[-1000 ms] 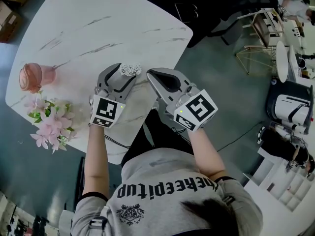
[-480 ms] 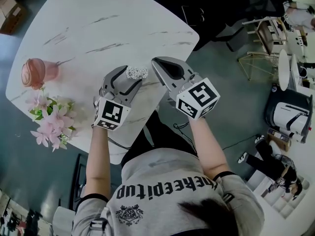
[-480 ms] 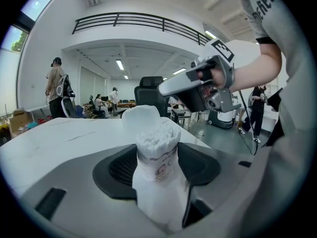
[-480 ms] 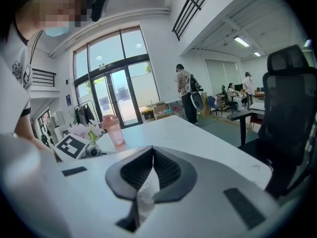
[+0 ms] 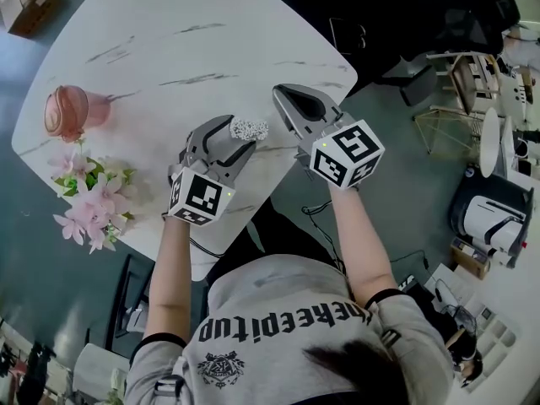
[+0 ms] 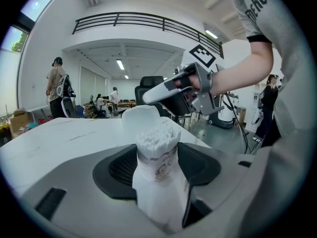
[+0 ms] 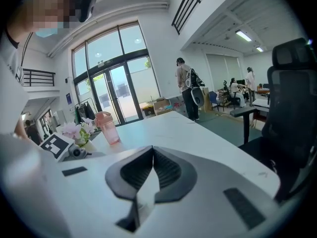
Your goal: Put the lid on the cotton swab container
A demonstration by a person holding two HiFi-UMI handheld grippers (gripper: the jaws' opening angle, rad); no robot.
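Step in hand: getting the lid shut. L gripper [image 5: 237,137] is clamped on the cotton swab container [image 6: 157,152] over the counter's [image 5: 169,40] near edge. Swabs are exposed and the lid [image 6: 141,118] stands up on the far side, prob. hinged. R gripper [image 5: 287,98], jaws pressed together w/ 0 in them, hovers just beside the container. Next, I'd judge: R tip tips the lid down till it seats.

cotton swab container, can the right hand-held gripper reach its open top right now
Probably yes: the left hand-held gripper holds the container up, the right hand-held gripper is alongside, nothing between them.
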